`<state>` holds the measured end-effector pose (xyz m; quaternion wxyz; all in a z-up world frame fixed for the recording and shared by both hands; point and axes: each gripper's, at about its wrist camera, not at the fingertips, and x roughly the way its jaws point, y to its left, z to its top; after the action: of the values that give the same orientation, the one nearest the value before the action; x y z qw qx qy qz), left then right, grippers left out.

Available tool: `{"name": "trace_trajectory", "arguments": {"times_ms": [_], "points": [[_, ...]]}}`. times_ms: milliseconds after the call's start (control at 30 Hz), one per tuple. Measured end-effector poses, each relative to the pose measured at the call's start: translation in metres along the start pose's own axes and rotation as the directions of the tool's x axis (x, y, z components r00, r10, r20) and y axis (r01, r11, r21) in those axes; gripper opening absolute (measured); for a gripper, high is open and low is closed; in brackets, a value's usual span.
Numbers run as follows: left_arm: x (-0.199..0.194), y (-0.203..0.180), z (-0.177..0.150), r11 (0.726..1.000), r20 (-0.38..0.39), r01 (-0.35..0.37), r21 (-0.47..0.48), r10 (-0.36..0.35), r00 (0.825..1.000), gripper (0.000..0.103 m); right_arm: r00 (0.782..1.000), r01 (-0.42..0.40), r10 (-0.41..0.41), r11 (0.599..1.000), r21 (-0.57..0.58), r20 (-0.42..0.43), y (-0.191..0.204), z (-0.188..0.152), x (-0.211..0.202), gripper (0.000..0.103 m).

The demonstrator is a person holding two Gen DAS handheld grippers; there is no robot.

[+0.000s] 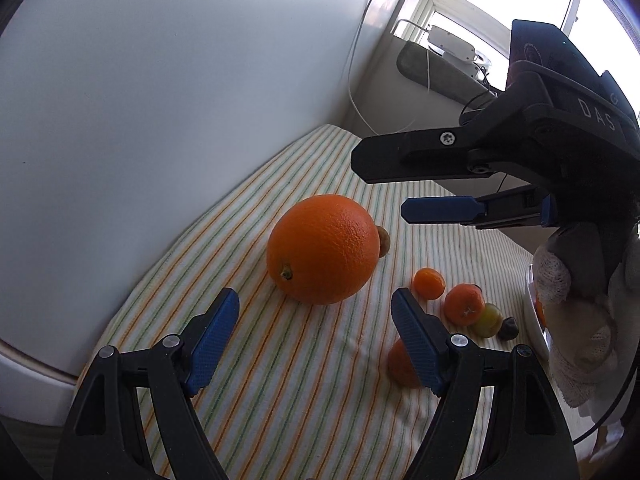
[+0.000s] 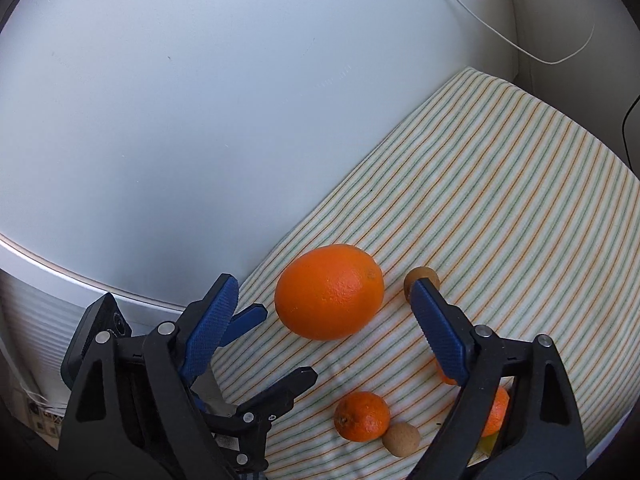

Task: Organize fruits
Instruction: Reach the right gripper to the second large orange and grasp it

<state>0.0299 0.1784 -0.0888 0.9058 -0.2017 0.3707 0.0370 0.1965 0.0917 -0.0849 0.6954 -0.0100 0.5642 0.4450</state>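
Blue pads (image 1: pixel 212 340) of my left hand-held gripper (image 1: pixel 316 344) fill the bottom of the left wrist view, standing apart with nothing between them, and the orange (image 1: pixel 323 249) lies on the striped cloth (image 1: pixel 280 380) just beyond their tips. One small orange fruit (image 1: pixel 400 364) sits half hidden behind the near right pad, and two tangerines (image 1: pixel 429 283), a greenish fruit (image 1: pixel 489 320) and a dark one (image 1: pixel 508 328) lie in a loose cluster to the right. My right hand-held gripper (image 1: pixel 384 184) reaches in from the right above the orange, jaws apart and empty, held by a gloved hand (image 1: pixel 576 320); a white rim (image 1: pixel 534 320) beside that glove may be a bowl, but I cannot tell. From the right wrist view, the right hand-held gripper (image 2: pixel 324 300) has the orange (image 2: pixel 329 291) centred ahead of its parted pads, not touching either. A brown fruit (image 2: pixel 424 276) lies just behind the right pad, a tangerine (image 2: pixel 362 416) and a tan ball (image 2: pixel 401 440) lie nearer, and the left hand-held gripper (image 2: pixel 280 344) shows low on the left. I judge the step is grasping the orange: I would lower straight until the pads sit level with its widest part, keep the right pad clear of the brown fruit, then close gently so the round skin does not squirt out.
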Motion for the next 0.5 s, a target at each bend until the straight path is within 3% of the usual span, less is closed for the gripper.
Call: {"name": "trace_trajectory", "arguments": {"times_ms": [167,500], "points": [[0.001,0.003,0.003,1.000,0.008,0.001,-0.005,-0.001,1.000,0.078,1.000,-0.012,0.012,1.000,-0.009,-0.028,0.008,0.007,0.020,0.081],[0.008,0.009,0.005,0.999,-0.009,0.031,-0.033,-0.032,0.999,0.078,0.998,0.008,-0.010,1.000,-0.026,-0.065,0.024,0.007,0.043,0.081]]}}
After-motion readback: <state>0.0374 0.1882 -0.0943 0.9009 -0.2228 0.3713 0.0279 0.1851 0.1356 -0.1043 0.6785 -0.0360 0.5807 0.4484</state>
